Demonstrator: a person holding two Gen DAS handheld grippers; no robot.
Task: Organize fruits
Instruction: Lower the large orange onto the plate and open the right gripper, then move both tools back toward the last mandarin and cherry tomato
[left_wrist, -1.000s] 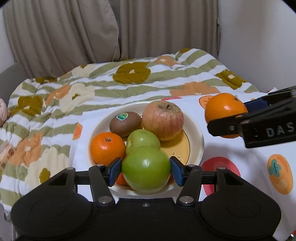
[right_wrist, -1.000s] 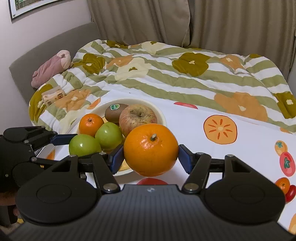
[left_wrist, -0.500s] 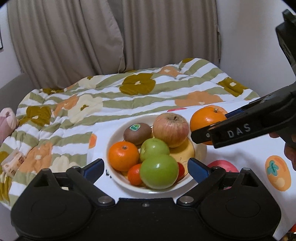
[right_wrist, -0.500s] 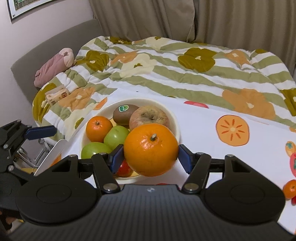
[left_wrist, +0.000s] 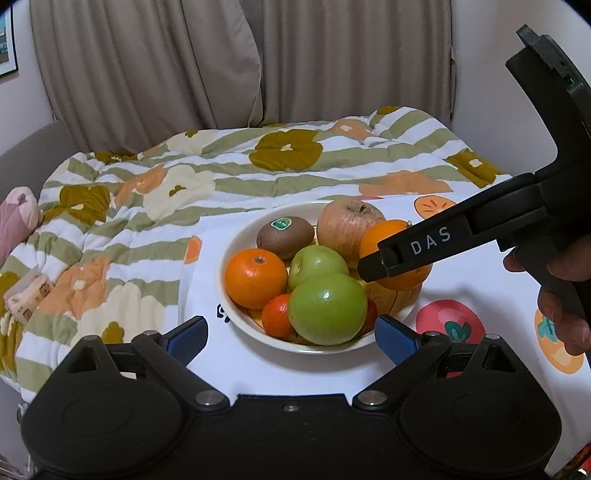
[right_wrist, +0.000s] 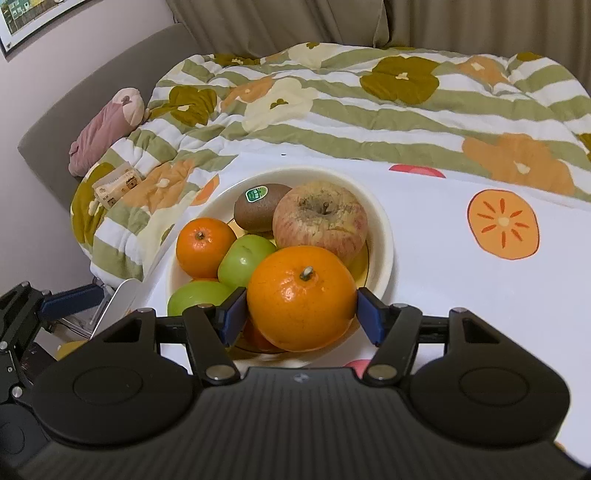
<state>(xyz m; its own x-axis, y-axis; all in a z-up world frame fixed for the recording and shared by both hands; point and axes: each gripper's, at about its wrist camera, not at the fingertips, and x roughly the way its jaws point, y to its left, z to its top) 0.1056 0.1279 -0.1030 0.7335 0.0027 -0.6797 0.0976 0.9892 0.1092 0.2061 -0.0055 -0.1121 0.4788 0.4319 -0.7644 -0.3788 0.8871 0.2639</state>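
right wrist: right gripper fingers pinching orange; left gripper fingers spread; two green apples.

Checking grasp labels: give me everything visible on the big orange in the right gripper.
The big orange is round, glossy and dimpled, bright orange with a short grey-green stem stub facing up, so it sits roughly upright. The right gripper is shut on it, with a blue pad pressed to each side. It hangs over the near right edge of the cream bowl, just in front of the red apple. Whether it touches the fruit below cannot be told. From the left wrist view it is mostly hidden behind the gripper finger.
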